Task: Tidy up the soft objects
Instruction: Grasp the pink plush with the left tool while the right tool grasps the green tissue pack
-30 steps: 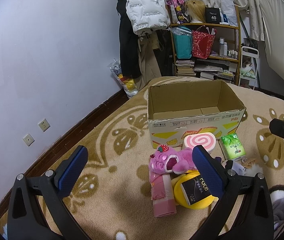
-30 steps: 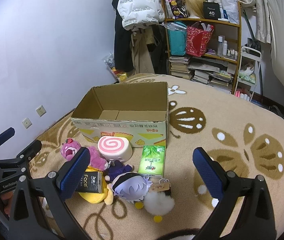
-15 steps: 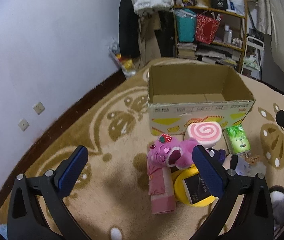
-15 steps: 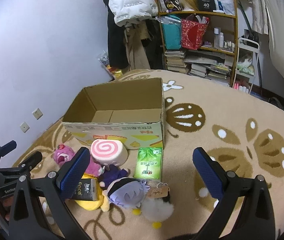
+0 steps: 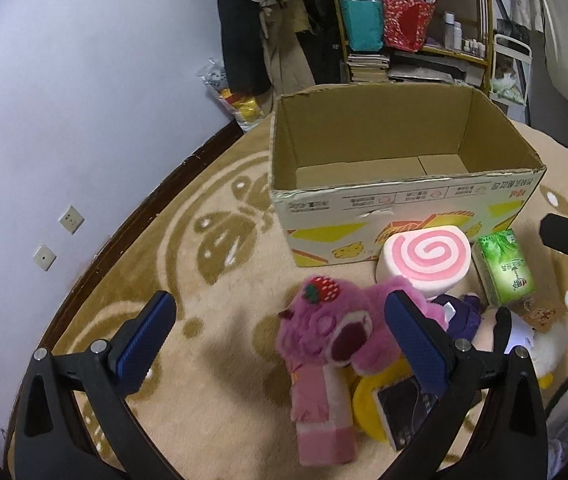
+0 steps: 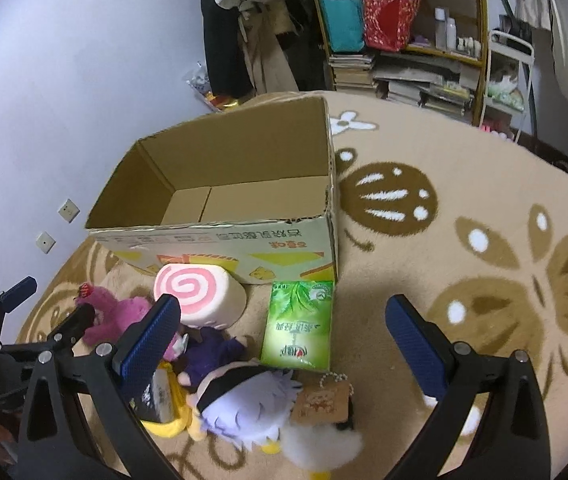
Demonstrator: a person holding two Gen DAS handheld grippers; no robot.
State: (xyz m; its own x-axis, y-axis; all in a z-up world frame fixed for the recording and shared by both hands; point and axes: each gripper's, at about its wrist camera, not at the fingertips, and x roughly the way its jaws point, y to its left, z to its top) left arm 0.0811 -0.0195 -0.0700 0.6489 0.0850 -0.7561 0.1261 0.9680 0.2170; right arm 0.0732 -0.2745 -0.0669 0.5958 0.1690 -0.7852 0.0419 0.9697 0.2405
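A beige carpet (image 6: 463,152) with brown flower shapes covers the floor, running to a pale wall (image 5: 64,100) and a crowded wooden shelf (image 6: 423,40). An open cardboard box (image 5: 395,204) stands on the carpet, nothing inside. Against its near side lie a pink swirl cushion (image 5: 427,264), a green tissue pack (image 6: 297,328), a pink plush bear (image 5: 335,332), a yellow plush (image 5: 367,404) and a white-haired doll (image 6: 244,404). The left gripper (image 5: 280,340) hangs over the bear, jaws spread wide, gripping nothing. The right gripper (image 6: 284,344) hangs over the tissue pack, jaws likewise spread and bare.

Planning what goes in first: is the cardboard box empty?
Empty: the cardboard box is open-topped, only its bare floor shows.
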